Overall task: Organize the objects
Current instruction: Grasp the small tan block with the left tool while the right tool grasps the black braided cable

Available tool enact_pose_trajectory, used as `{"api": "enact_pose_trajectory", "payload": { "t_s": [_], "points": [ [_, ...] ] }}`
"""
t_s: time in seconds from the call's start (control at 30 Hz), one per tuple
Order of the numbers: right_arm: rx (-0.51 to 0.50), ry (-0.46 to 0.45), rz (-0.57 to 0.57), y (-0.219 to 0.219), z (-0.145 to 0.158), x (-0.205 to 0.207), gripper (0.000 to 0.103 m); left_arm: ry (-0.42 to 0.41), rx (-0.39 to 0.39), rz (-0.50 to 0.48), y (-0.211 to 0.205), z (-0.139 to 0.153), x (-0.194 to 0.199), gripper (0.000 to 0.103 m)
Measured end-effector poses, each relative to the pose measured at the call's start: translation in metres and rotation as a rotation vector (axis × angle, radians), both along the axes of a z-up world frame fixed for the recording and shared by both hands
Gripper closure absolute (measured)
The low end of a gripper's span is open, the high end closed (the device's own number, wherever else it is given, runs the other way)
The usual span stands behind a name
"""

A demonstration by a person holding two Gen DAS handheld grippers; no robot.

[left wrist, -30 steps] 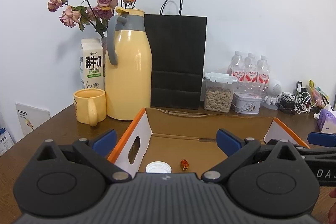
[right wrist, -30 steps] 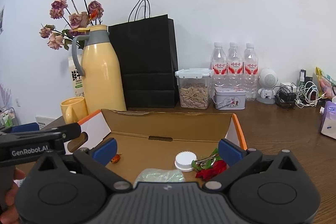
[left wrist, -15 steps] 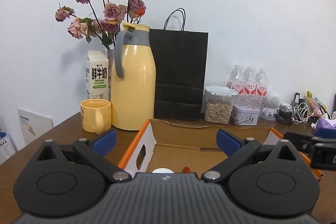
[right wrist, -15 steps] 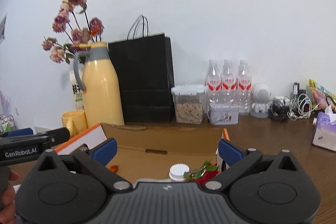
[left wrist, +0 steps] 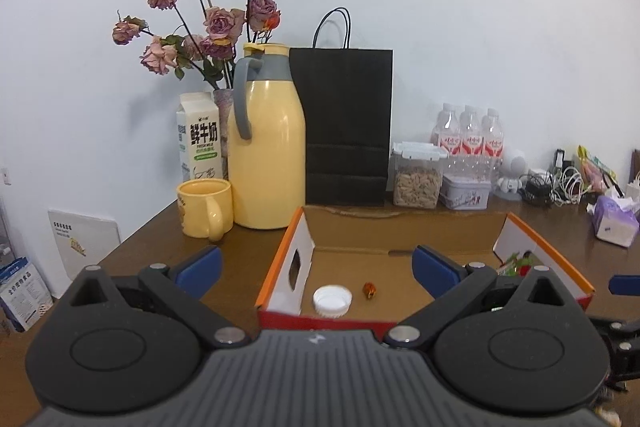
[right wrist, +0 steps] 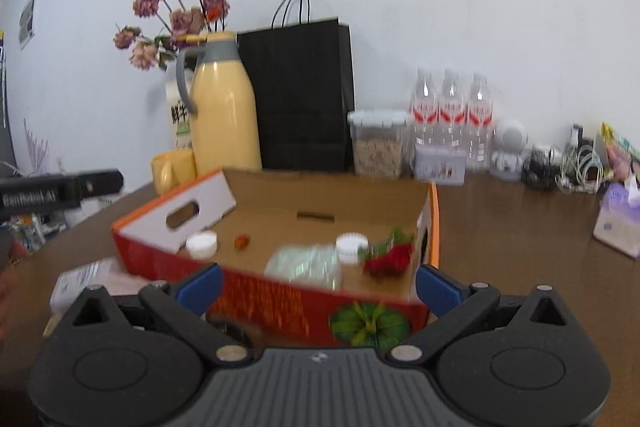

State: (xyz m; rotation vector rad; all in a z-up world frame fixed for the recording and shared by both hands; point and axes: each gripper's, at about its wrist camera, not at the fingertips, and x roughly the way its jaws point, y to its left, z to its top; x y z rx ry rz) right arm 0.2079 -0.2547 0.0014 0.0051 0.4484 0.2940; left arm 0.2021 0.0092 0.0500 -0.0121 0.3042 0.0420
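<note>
On the left, a pale packet [right wrist: 90, 277] is lying on the table [right wrist: 516, 223] just beside the cardboard box [right wrist: 280, 291] (it is blurred, probably light and soft). The left gripper [left wrist: 316, 263] and right gripper [right wrist: 318, 281] are both hovering with jaws spread, holding nothing. Inside the box, a white cap [left wrist: 332, 301], a plastic bottle [right wrist: 306, 263] and a red rose [right wrist: 390, 259] are lying; the rose is looking fragile, so its stem is the safer place to take hold.

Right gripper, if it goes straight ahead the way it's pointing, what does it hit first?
Probably the red printed front wall of the open cardboard box, directly ahead of the open right gripper. Depth is unclear, and the picture is blurred.
</note>
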Motion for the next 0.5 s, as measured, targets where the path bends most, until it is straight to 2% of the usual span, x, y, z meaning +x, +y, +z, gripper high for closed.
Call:
{"api": "enact_pose_trajectory", "payload": {
  "t_s": [0.3, 0.5],
  "points": [
    [0.032, 0.105, 0.055, -0.013, -0.023, -0.028, 0.000, 0.092, 0.044, 0.015, 0.023, -0.014, -0.033, 0.000],
    [0.077, 0.153, 0.072, -0.012, -0.033, -0.029, 0.000, 0.145, 0.028, 0.069, 0.047, -0.026, -0.055, 0.000]
  ]
}}
